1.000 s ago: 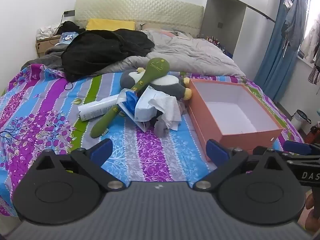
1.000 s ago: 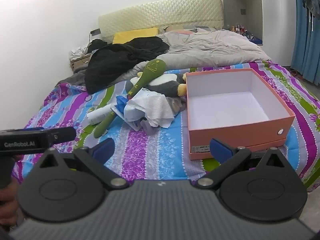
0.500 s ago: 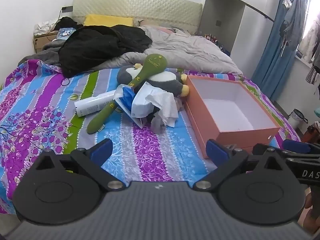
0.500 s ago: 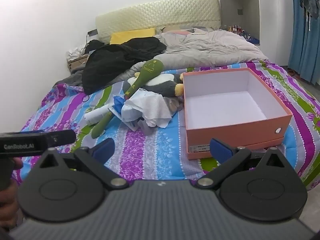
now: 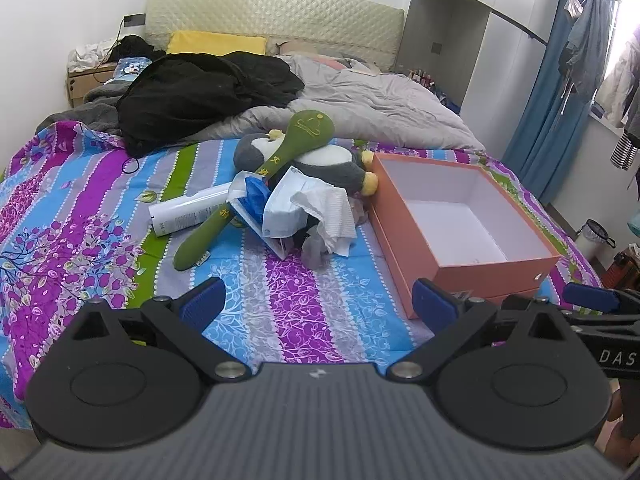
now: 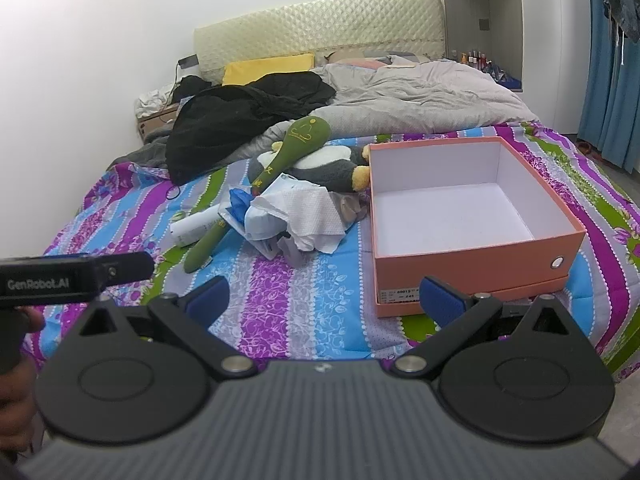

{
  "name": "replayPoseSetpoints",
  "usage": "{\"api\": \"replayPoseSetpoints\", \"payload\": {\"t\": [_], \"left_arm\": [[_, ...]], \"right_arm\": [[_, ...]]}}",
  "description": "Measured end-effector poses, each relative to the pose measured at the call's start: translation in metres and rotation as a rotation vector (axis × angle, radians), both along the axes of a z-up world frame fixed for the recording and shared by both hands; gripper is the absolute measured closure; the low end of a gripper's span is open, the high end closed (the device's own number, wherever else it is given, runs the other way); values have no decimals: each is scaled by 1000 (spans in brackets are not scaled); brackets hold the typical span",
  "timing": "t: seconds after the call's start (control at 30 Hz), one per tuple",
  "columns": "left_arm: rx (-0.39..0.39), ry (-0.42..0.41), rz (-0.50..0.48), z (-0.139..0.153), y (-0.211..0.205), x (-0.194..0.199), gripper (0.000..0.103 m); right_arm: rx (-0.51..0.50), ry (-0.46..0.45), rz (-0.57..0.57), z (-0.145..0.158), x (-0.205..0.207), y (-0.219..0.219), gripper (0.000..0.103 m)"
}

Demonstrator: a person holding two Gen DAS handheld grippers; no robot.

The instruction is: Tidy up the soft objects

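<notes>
A pile lies on the striped bedspread: a green plush spoon (image 5: 256, 184) (image 6: 276, 168), a grey and white plush penguin (image 5: 328, 160) (image 6: 328, 164), a white cloth (image 5: 328, 208) (image 6: 308, 212), a blue and white packet (image 5: 256, 196) and a white tube (image 5: 184, 212) (image 6: 192, 228). An open, empty orange box (image 5: 460, 264) (image 6: 472, 256) stands to the right of the pile. My left gripper (image 5: 316, 304) is open and empty, short of the pile. My right gripper (image 6: 324, 296) is open and empty, near the box's front left corner.
A black garment (image 5: 200, 92) and a grey duvet (image 5: 380, 100) cover the far half of the bed. A yellow pillow (image 5: 216, 42) lies at the headboard. A bedside box (image 5: 86, 80) stands far left. Blue curtains (image 5: 560, 92) hang on the right.
Both grippers have come a little closer to the bed, so pile and box look slightly larger. Both stay open. Nothing on the bed has moved.
</notes>
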State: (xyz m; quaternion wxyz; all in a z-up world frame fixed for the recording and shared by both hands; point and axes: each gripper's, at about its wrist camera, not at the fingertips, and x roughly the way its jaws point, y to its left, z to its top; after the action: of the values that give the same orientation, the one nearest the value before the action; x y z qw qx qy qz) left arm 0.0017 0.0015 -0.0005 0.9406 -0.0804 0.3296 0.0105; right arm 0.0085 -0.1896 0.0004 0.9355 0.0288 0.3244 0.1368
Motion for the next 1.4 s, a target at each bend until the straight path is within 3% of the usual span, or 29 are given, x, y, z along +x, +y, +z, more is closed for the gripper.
{"api": "replayPoseSetpoints", "payload": {"t": [1.4], "left_arm": [[-1, 14, -10, -6, 0, 3, 2]], "right_arm": [[-3, 18, -11, -4, -1, -1, 0]]}}
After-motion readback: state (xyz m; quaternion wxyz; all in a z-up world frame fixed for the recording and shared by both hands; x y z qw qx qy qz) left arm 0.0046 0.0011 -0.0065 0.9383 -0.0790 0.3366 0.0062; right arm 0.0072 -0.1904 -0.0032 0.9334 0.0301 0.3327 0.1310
